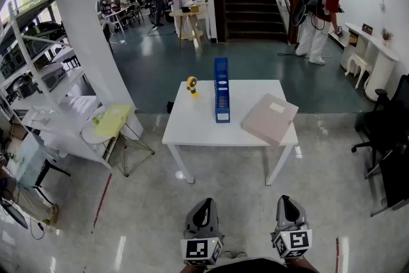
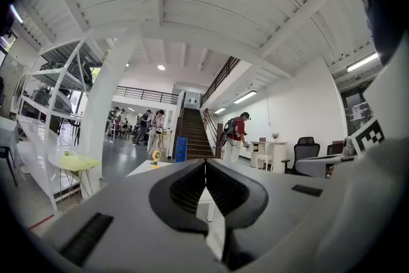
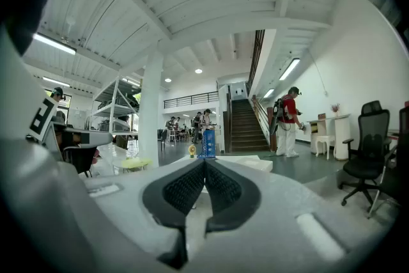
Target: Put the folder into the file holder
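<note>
My left tongs (image 1: pixel 204 204) and right tongs (image 1: pixel 287 201) are closed and empty, well short of the table (image 1: pixel 192 126); I'd approach, open one wide, take the folder (image 1: pixel 270 118) by its near edge.

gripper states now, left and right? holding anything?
left gripper: closed, holding nothing.
right gripper: closed, holding nothing.

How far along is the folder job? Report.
Done: nothing. The flat beige folder lies on the white table, apart from the tall blue file holder. In hand: nothing; left gripper and right gripper are shut, empty, short of the table. Left: approach, grip the folder, slot it in.
</note>
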`<state>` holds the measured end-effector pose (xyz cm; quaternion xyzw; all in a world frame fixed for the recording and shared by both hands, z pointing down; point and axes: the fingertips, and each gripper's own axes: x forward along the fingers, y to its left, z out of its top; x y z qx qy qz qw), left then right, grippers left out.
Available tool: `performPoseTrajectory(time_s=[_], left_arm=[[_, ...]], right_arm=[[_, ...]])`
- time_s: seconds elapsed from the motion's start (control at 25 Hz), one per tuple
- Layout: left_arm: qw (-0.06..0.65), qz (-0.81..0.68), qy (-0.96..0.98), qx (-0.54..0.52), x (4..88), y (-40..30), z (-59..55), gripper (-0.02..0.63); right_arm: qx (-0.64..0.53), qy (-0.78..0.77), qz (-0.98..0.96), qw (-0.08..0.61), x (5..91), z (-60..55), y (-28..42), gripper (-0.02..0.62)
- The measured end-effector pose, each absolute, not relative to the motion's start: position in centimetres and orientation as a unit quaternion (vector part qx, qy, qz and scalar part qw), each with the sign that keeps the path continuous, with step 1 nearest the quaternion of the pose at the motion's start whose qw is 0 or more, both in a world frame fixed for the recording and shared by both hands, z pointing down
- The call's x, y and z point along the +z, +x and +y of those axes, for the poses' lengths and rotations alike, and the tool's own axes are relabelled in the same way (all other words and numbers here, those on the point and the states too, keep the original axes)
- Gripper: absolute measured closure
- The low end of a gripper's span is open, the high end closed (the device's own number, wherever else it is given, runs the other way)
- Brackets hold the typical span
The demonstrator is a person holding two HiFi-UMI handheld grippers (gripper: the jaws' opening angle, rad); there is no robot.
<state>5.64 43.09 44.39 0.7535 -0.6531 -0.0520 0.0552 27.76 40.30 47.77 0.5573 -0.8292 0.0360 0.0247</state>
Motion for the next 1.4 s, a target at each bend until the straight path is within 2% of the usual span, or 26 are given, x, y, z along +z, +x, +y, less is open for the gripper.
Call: performPoseTrajectory(time_s=[0.76, 0.84, 1.0, 1.08, 1.2, 1.24, 1.4], left_arm=[[0.069, -0.631, 0.771, -0.056, 45.0, 7.8, 40.8, 0.606], [0.070, -0.629, 0.773, -0.054, 45.3, 8.1, 40.2, 0.606], [0.075, -0.630, 0.772, -0.047, 45.9, 8.7, 39.0, 0.606], [0.081, -0.628, 0.773, -0.041, 46.4, 8.8, 38.4, 0.571], [0.091, -0.610, 0.786, -0.026, 46.9, 9.9, 37.2, 0.405], [0.092, -0.605, 0.791, -0.026, 46.8, 10.4, 36.8, 0.368], [0.079, -0.588, 0.804, -0.027, 46.1, 11.9, 35.6, 0.288]], right_arm=[[0.029, 0.556, -0.830, 0.020, 47.6, 38.3, 28.6, 0.587], [0.038, 0.548, -0.835, 0.015, 47.6, 37.9, 28.5, 0.553], [0.044, 0.533, -0.844, 0.023, 47.8, 36.8, 28.0, 0.395], [0.043, 0.527, -0.848, 0.032, 48.2, 36.4, 28.0, 0.356], [0.040, 0.522, -0.851, 0.039, 48.8, 35.3, 28.7, 0.310], [0.042, 0.519, -0.853, 0.041, 48.7, 34.9, 28.8, 0.302], [0.055, 0.506, -0.859, 0.052, 49.0, 33.6, 29.5, 0.299]])
